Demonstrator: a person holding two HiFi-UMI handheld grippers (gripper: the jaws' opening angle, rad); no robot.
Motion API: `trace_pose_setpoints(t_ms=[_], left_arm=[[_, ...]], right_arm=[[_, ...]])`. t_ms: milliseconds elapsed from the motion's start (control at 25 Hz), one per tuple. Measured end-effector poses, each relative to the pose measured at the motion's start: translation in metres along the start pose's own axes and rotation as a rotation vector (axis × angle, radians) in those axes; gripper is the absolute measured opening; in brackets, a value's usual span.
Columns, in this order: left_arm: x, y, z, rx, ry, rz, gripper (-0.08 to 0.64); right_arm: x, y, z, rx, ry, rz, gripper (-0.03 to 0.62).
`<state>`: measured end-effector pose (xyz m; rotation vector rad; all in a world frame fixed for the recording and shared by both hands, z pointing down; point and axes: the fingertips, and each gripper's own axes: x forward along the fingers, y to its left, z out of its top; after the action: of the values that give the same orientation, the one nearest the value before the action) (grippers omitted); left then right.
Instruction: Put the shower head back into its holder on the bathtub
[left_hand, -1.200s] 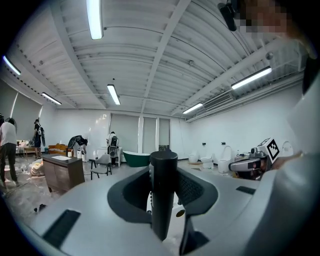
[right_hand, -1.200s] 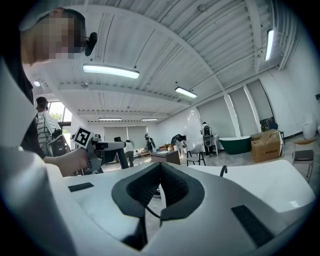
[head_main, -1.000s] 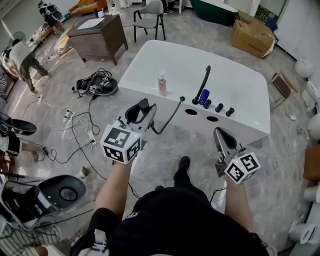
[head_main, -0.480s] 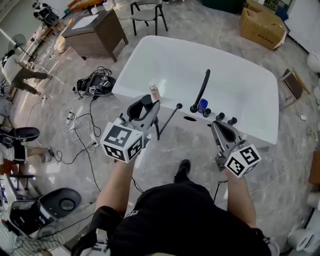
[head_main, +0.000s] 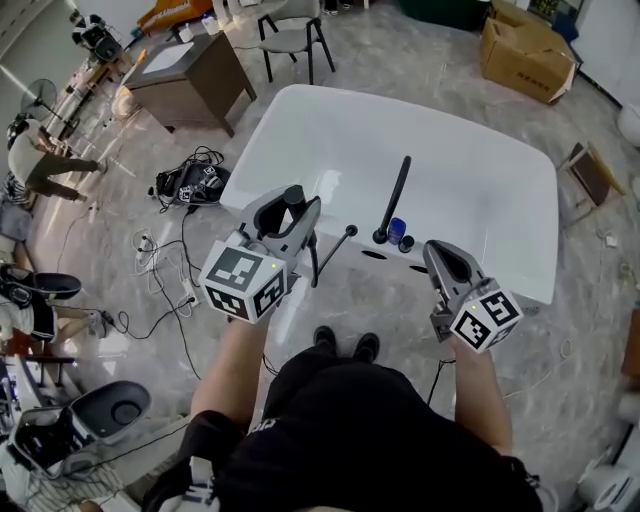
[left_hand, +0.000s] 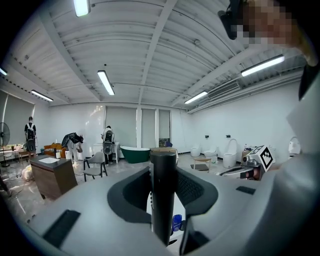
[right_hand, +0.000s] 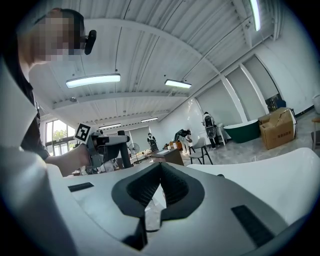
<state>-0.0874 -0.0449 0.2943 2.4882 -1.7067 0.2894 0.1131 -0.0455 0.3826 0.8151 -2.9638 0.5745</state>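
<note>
The left claw (head_main: 288, 212) is clenched on the black shower head (left_hand: 164, 205), which stands upright between its jaws; the right claw (right_hand: 160, 170) is closed on nothing. Both hover at the near rim of the white bathtub (head_main: 480, 190); the black tap (head_main: 393, 200) stands between them.

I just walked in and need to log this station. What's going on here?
A person stands at the white bathtub with a gripper in each hand. The left gripper holds the black shower head between its fingers, with its hose running toward the tub's edge. It isn't in its holder yet. The right gripper is shut and empty.
</note>
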Motion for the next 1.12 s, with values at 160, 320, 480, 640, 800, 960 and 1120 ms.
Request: trace_pose_setpoints(t_ms=[160,320,480,640,800,960,1120], left_arm=[[0.017,0.008,0.007,0.004,-0.022,-0.014,0.138],[0.04,0.023,0.015,-0.009,-0.05,-0.034,0.138],[0.073,0.051,0.026,-0.009,-0.079,-0.078,0.138],[0.105,0.087,0.039,0.003,-0.106,-0.114,0.138],[0.128,0.129,0.04,-0.006,-0.116,-0.129,0.138],[0.143,0.158,0.038,-0.012,-0.12,-0.128,0.138],[0.15,0.173,0.043,-0.026,-0.124,-0.11,0.138]], right_arm=[[0.009,-0.012,0.002,-0.008,0.005,-0.003,0.015],[0.025,-0.024,0.011,-0.021,0.018,-0.017,0.014],[0.055,-0.042,0.029,-0.027,0.025,-0.081,0.015],[0.099,-0.06,0.048,-0.046,0.007,-0.095,0.015],[0.143,-0.069,0.06,-0.06,0.018,-0.12,0.015],[0.164,-0.078,0.066,-0.06,0.02,-0.147,0.015],[0.172,-0.087,0.066,-0.042,0.035,-0.146,0.015]])
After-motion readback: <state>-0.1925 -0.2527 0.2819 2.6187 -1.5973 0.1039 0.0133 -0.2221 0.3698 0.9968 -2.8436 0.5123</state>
